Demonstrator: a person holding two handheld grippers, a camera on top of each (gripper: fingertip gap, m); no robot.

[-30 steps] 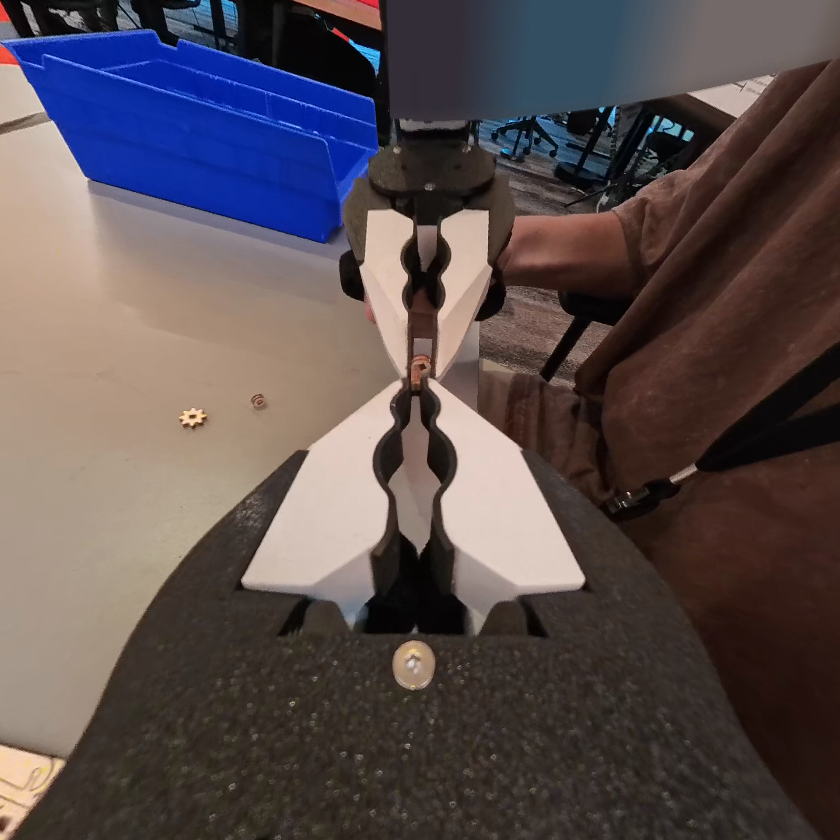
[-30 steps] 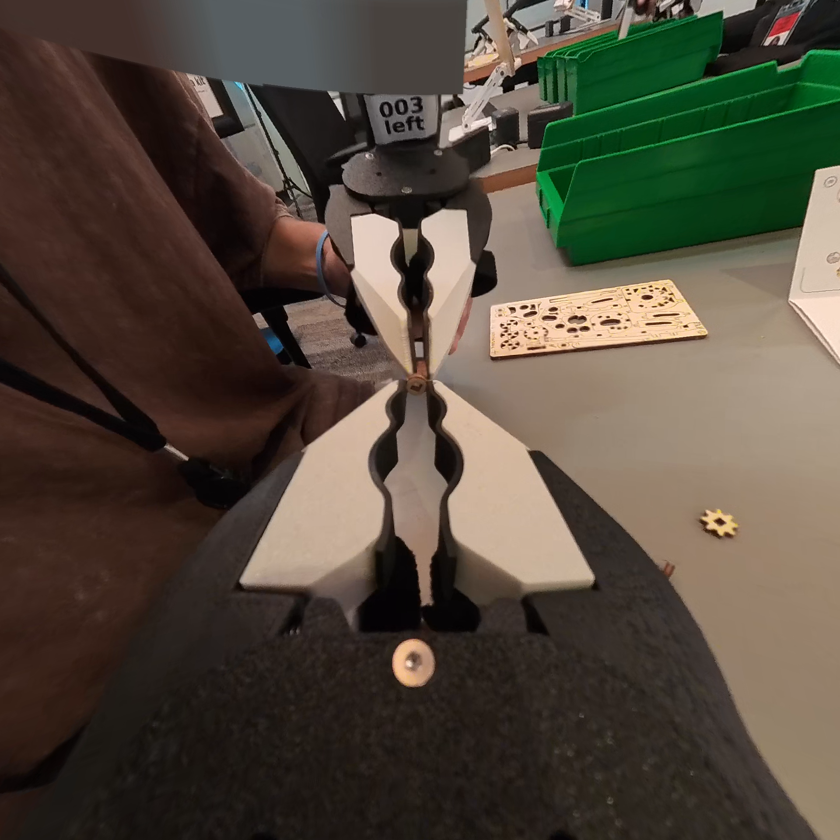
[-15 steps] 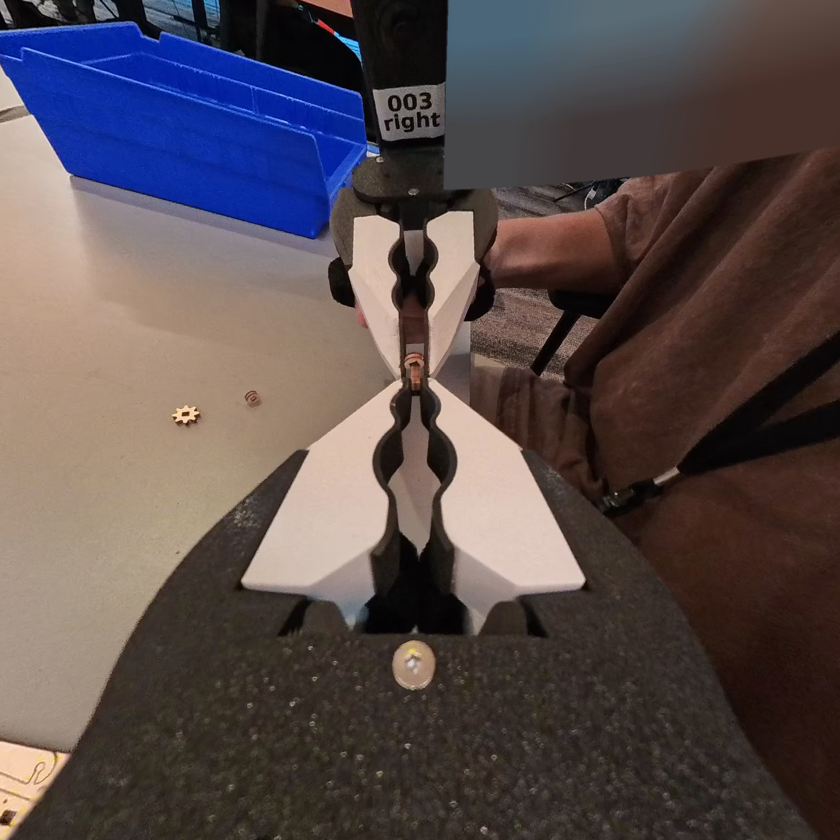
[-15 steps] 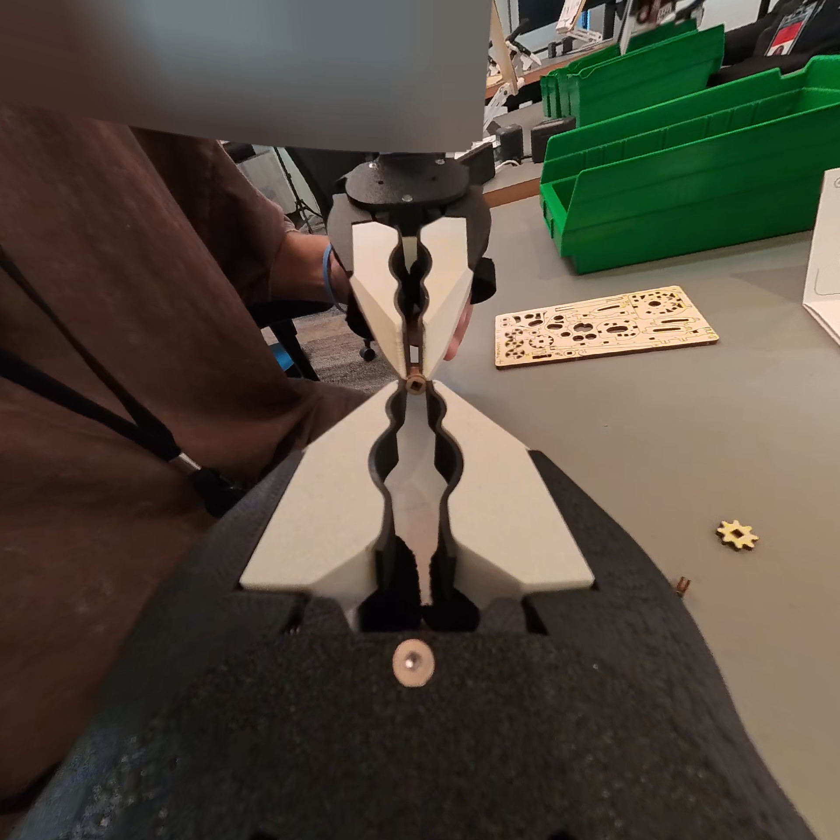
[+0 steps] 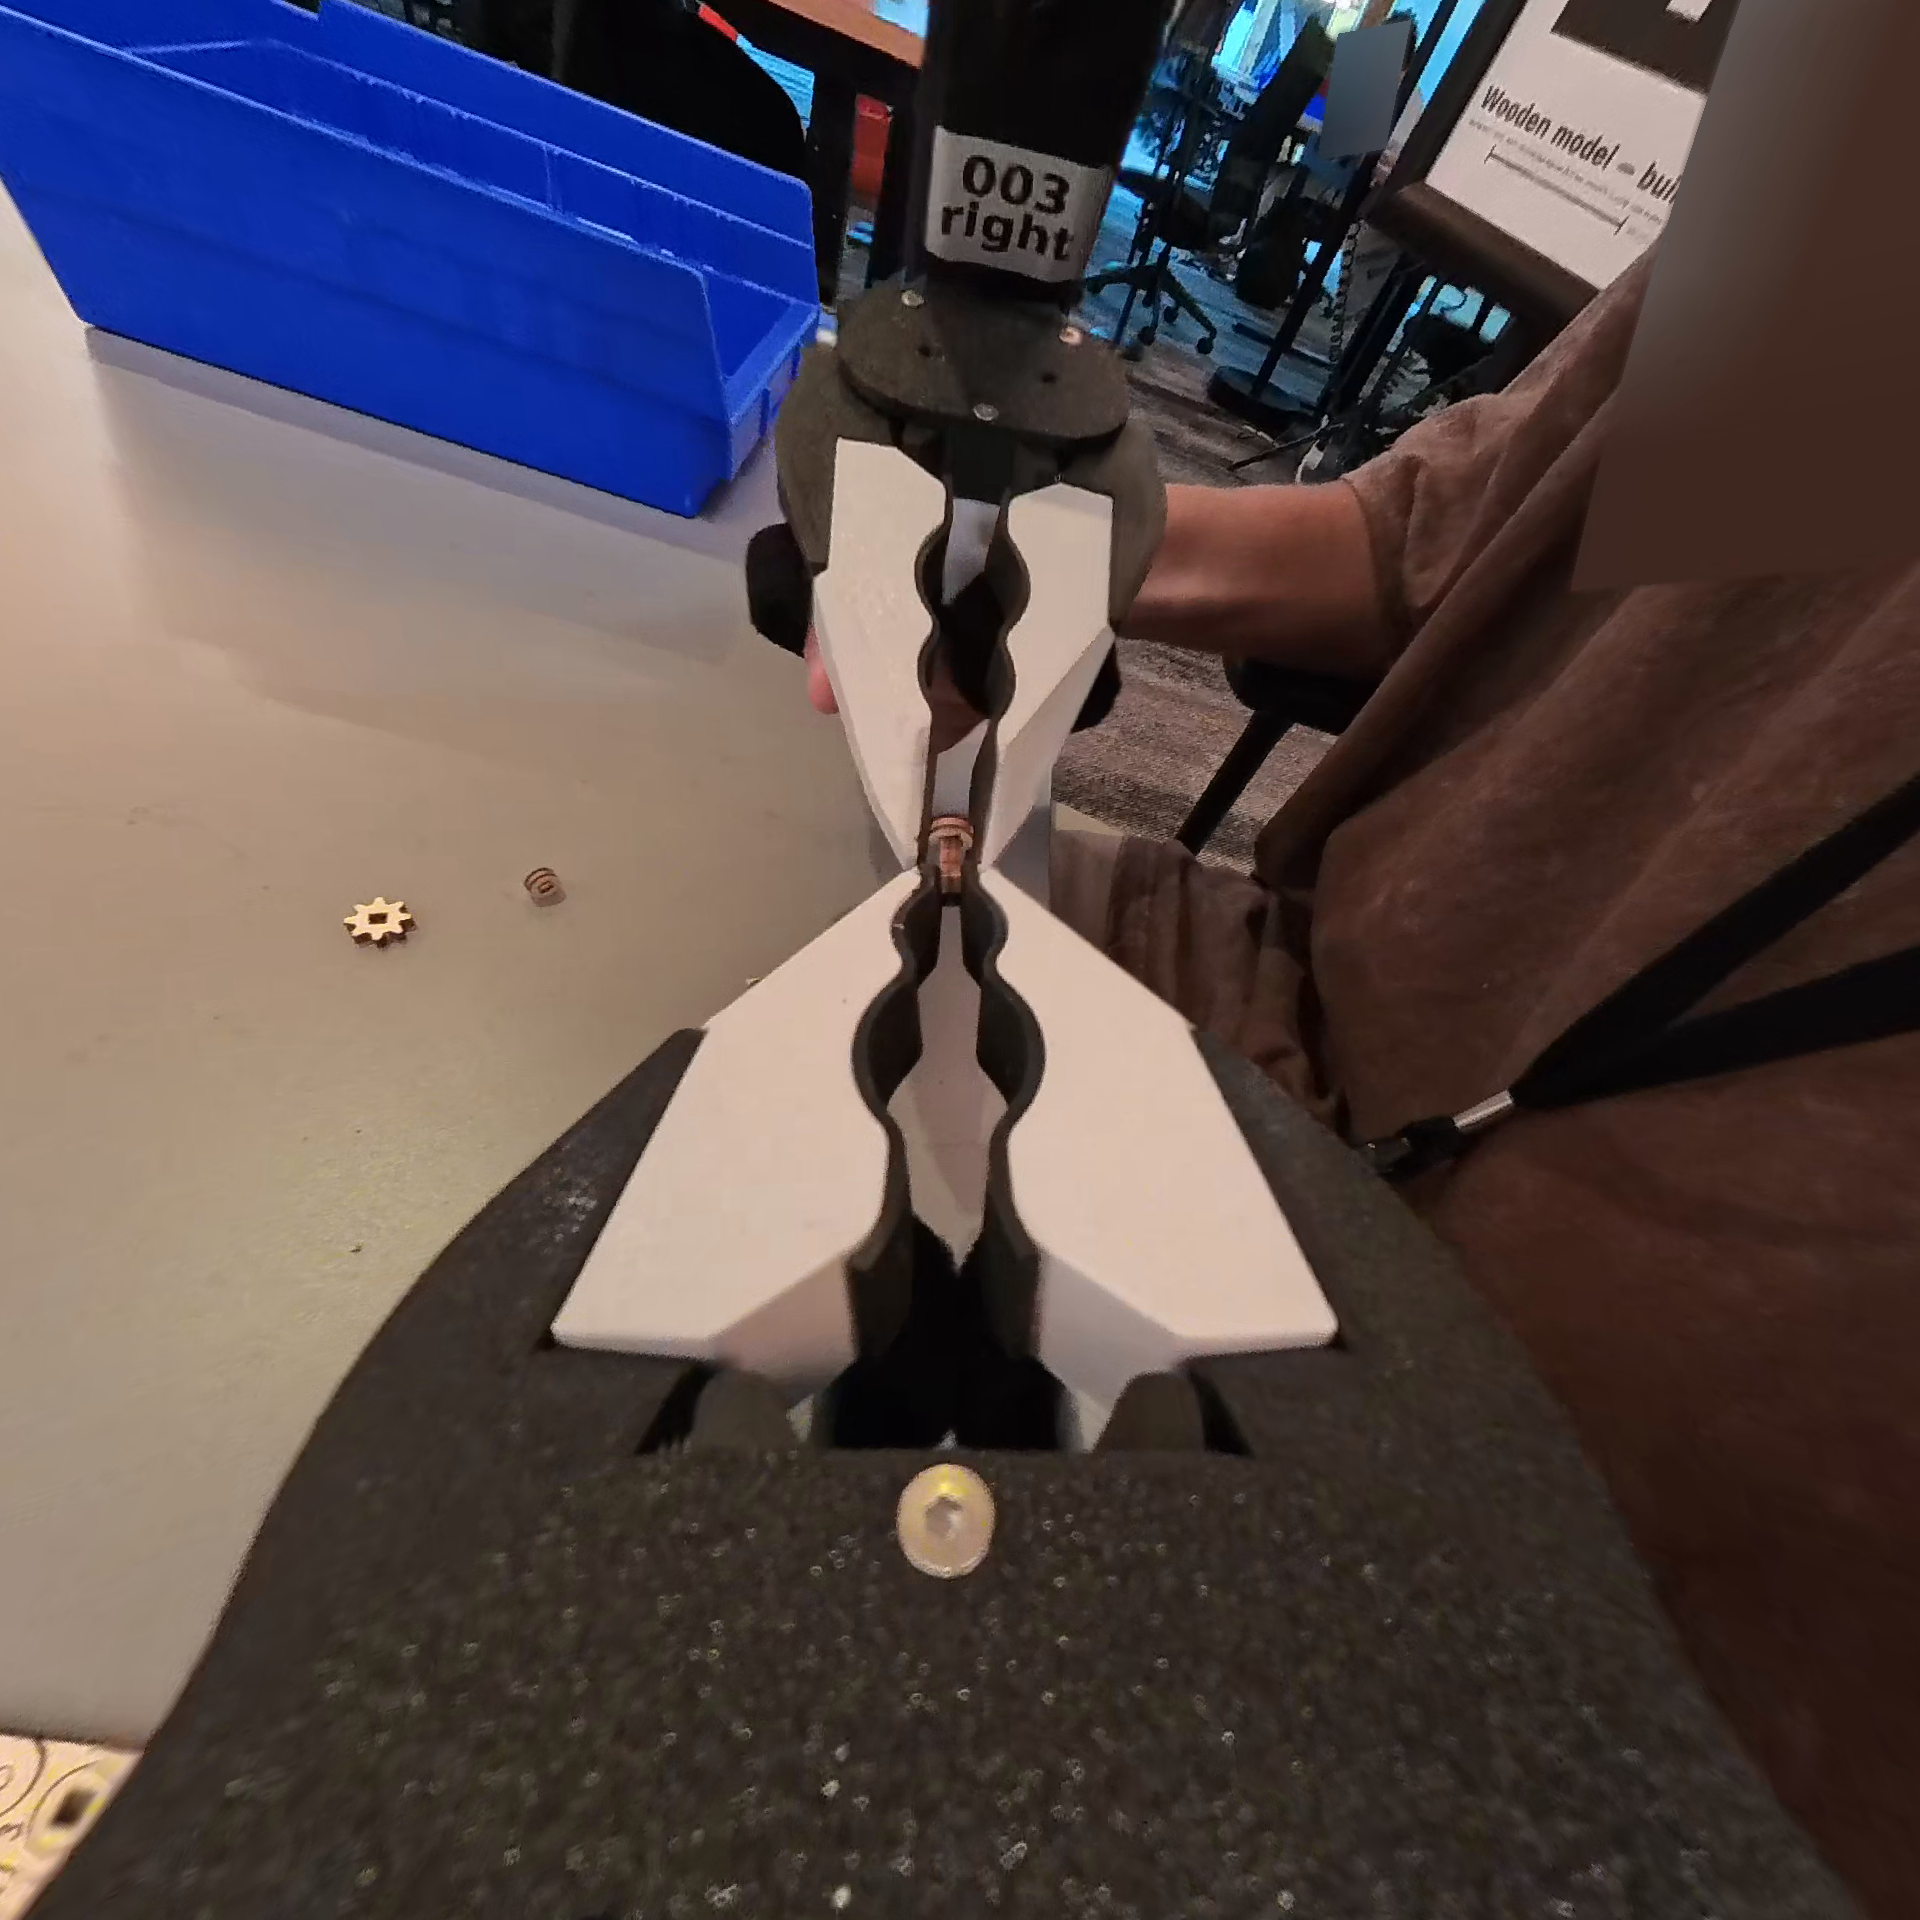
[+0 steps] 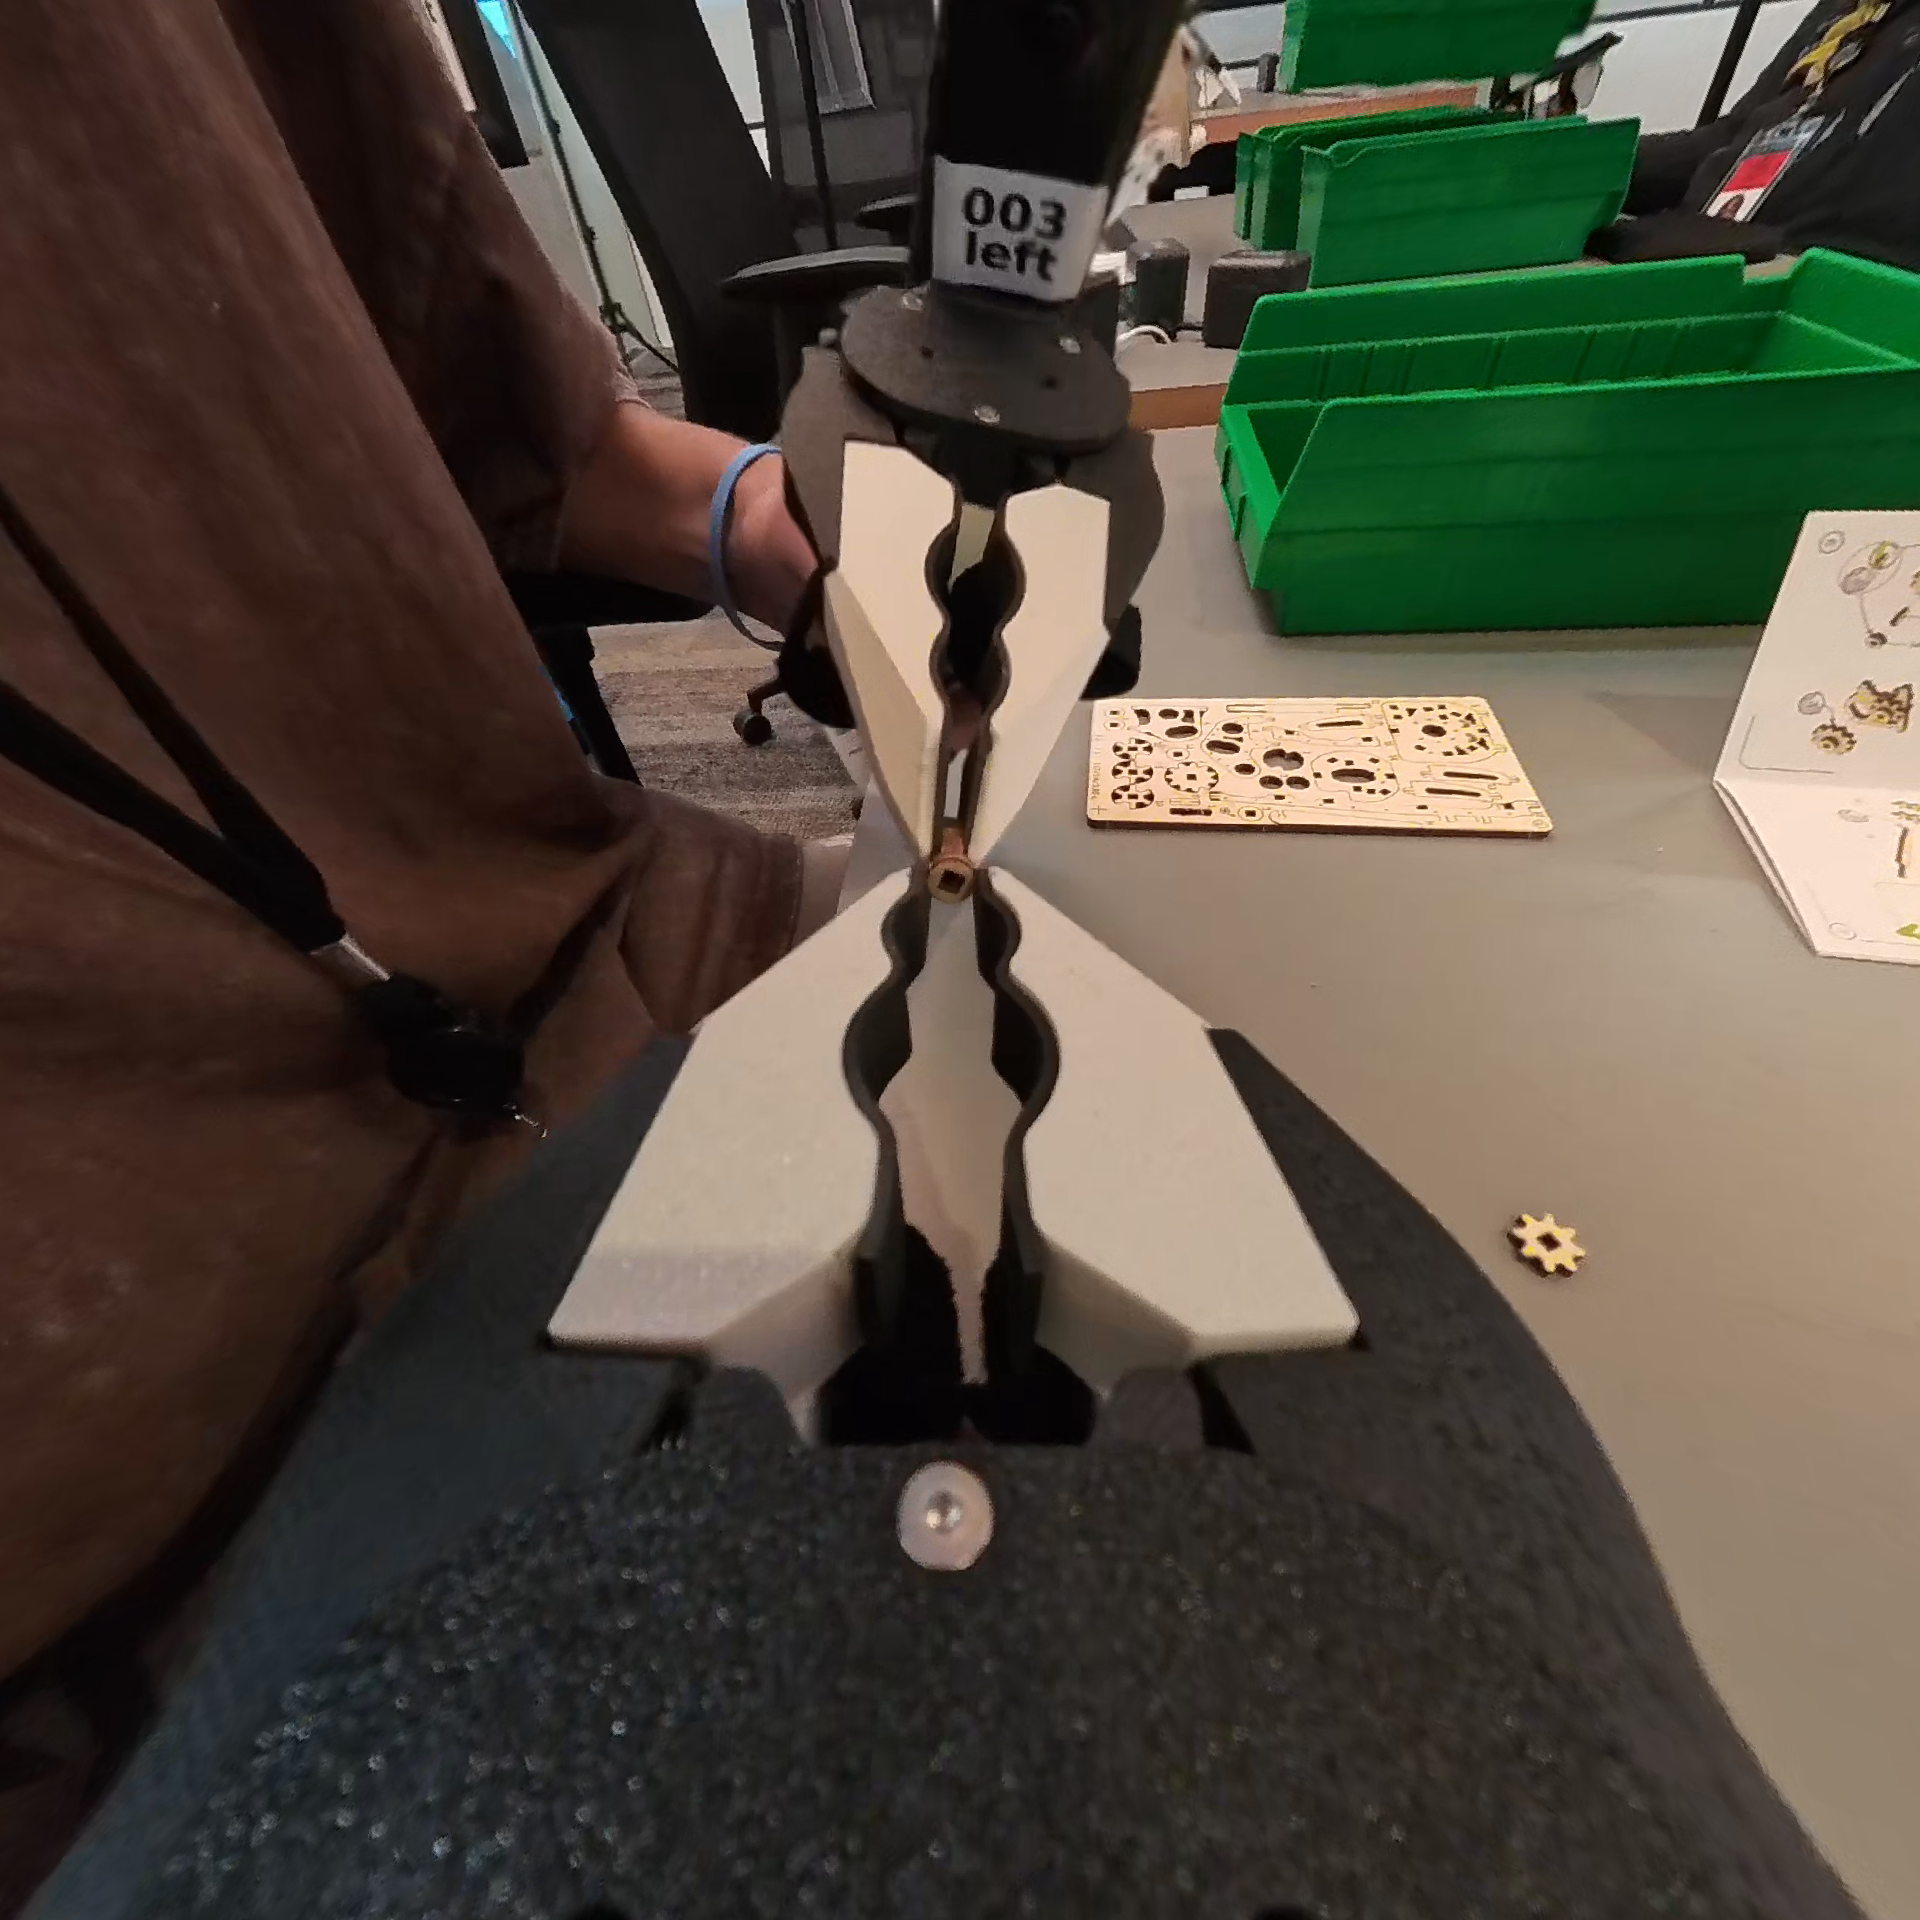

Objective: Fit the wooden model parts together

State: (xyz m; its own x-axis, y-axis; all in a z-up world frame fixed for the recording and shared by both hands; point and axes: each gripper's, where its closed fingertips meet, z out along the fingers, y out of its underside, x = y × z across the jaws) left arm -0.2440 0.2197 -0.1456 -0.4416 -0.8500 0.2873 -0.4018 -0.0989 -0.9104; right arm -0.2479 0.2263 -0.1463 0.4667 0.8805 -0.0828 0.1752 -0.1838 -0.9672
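Observation:
My two grippers meet tip to tip in the air by the table's near edge, in front of a person in a brown shirt. In the right wrist view my right gripper [image 6: 951, 896] is shut on a small wooden ring [image 6: 952, 884] with a square hole. The left gripper [image 6: 951, 847] faces it, shut on a thin wooden peg [image 6: 958, 774] whose end touches the ring. In the left wrist view my left gripper [image 5: 945, 885] pinches the peg [image 5: 947, 871], and the right gripper [image 5: 951, 831] holds the ring [image 5: 949, 830] against it.
A wooden gear [image 5: 378, 922] and a tiny wooden piece [image 5: 544, 886] lie on the grey table [image 5: 260, 675]; the gear also shows in the right wrist view [image 6: 1546, 1244]. A blue bin [image 5: 416, 260], green bins [image 6: 1558, 468], a punched wooden sheet [image 6: 1314, 779] and a leaflet [image 6: 1829, 748] stand farther off. Left and right tips are no more than a few centimetres apart. The tiny wooden piece [image 5: 544, 886] is about equally far from each gripper, around 15 centimetres.
Both grippers stay shut and tip to tip. They have tilted and shifted a little together, and the ring now shows its square hole more plainly.

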